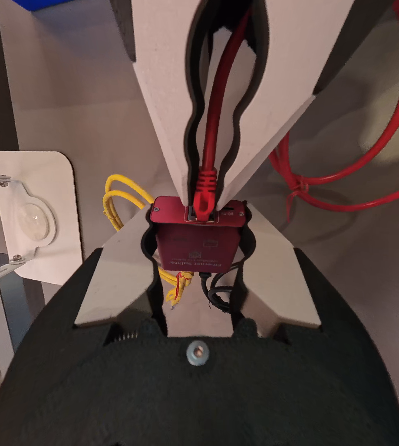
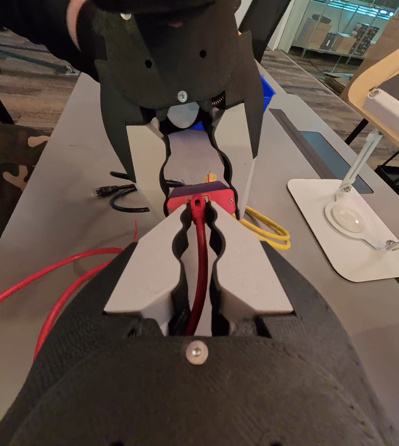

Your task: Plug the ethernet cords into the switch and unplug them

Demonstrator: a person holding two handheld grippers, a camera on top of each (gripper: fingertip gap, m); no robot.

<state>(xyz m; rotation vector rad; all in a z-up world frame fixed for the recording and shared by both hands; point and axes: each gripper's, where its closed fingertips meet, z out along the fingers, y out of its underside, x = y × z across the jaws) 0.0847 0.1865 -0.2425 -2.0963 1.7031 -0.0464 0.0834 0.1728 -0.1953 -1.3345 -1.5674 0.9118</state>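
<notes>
On grey table [image 2: 72, 169]: left gripper [image 1: 197, 237] pinches red switch [image 1: 197, 246]; right gripper [image 2: 198, 212] pinches red ethernet cord [image 2: 199, 260] at its boot, plug in port. Risk: latch tab not released or angled force jams plug, or switch slips. Switch: small red metal box, screwed faceplate.

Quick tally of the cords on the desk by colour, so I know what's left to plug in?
Red cord: 1, its plug at the switch port, gripped by the right gripper
Yellow cord: 1, coiled beside the switch
Black cord: 1, loose on the desk, plug free
Total: 3 cords. The left gripper holds the switch.
</notes>
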